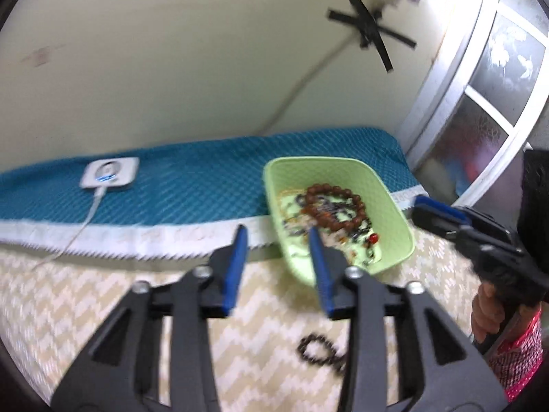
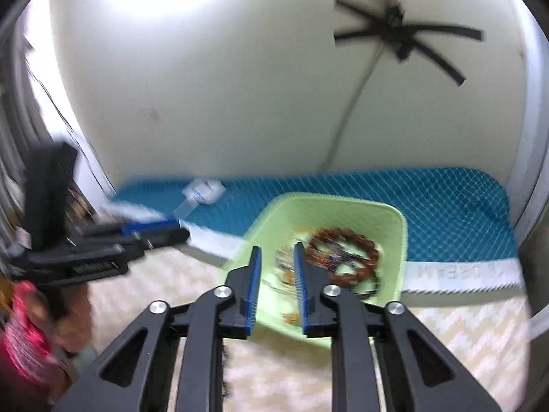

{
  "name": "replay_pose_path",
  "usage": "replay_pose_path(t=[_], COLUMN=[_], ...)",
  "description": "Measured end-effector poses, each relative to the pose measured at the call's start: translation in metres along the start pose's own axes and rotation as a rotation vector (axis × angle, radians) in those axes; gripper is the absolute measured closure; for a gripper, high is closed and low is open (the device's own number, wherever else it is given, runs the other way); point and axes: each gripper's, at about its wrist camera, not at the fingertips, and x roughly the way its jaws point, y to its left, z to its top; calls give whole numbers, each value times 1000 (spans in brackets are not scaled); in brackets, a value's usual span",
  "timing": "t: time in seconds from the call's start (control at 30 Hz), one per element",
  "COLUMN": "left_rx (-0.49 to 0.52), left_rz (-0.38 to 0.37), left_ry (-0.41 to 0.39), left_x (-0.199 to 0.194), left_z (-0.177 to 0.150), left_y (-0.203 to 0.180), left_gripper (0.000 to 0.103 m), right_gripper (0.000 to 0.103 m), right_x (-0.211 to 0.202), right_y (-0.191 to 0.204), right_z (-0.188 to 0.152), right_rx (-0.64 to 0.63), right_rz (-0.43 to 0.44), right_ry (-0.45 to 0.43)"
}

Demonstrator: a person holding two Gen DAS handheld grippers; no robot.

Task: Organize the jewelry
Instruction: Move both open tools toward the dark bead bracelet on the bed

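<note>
A light green tray [image 1: 343,168] sits half on the blue cloth and half on the zigzag mat, holding a tangle of jewelry. A brown bead bracelet [image 1: 338,206] lies on top of the pile. A dark bead bracelet [image 1: 319,348] lies loose on the mat, close below my left gripper [image 1: 278,233]. That gripper is open and empty, its right finger over the tray's near-left rim. My right gripper [image 2: 277,249] is slightly open with nothing between its pads, hovering over the tray [image 2: 343,202] just left of the brown bracelet [image 2: 343,257]. Each gripper shows in the other's view: right [image 1: 420,211], left [image 2: 182,229].
A white device [image 1: 109,173] with a cable rests on the blue cloth [image 1: 192,185] at the left. A cream zigzag mat [image 1: 103,292] covers the near surface. Behind is a wall with black tape [image 1: 370,24], and a window frame [image 1: 480,110] stands at the right. A hand [image 1: 487,309] holds the right gripper.
</note>
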Motion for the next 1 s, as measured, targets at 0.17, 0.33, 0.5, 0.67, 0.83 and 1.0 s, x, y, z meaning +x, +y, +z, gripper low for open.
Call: replay_pose_path(t=[0.17, 0.33, 0.5, 0.67, 0.83, 1.0], left_rx=[-4, -29, -84, -110, -136, -86], left_rz=[156, 262, 314, 370, 385, 446], left_ry=[-80, -124, -184, -226, -237, -228], left_x=[-40, -68, -90, -105, -119, -121], left_z=[-75, -133, -166, -180, -190, -200], left_y=[26, 46, 59, 66, 69, 60], left_gripper=[65, 65, 46, 45, 45, 36], right_gripper=[59, 59, 51, 50, 42, 38], right_x=[-6, 4, 8, 9, 0, -2], right_y=[20, 69, 95, 105, 108, 116], right_z=[-54, -79, -93, -103, -114, -124], right_rx=[116, 52, 119, 148, 167, 177], right_rz=[90, 90, 65, 36, 35, 38], right_ry=[-62, -61, -77, -62, -72, -67])
